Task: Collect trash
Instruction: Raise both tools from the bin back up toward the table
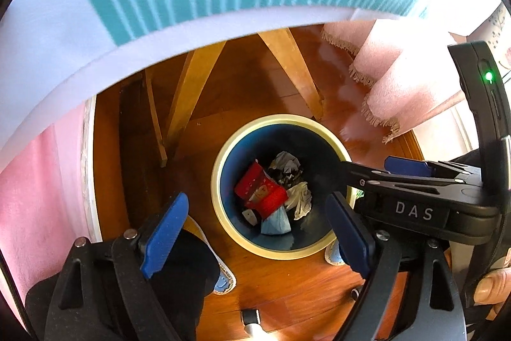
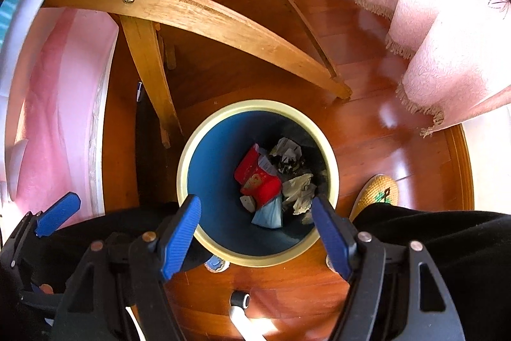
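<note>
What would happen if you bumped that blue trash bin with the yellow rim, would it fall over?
The trash bin would probably slide or wobble: it looks like light plastic holding only paper scraps and a red packet. It seems tall and narrow, so a hard bump might tip it. The glossy wood floor likely lets it skid.

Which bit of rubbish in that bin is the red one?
The red packet, lying left of centre in the blue bin. The crumpled papers beside it are whitish-grey, and the wrapper below is pale blue.
</note>
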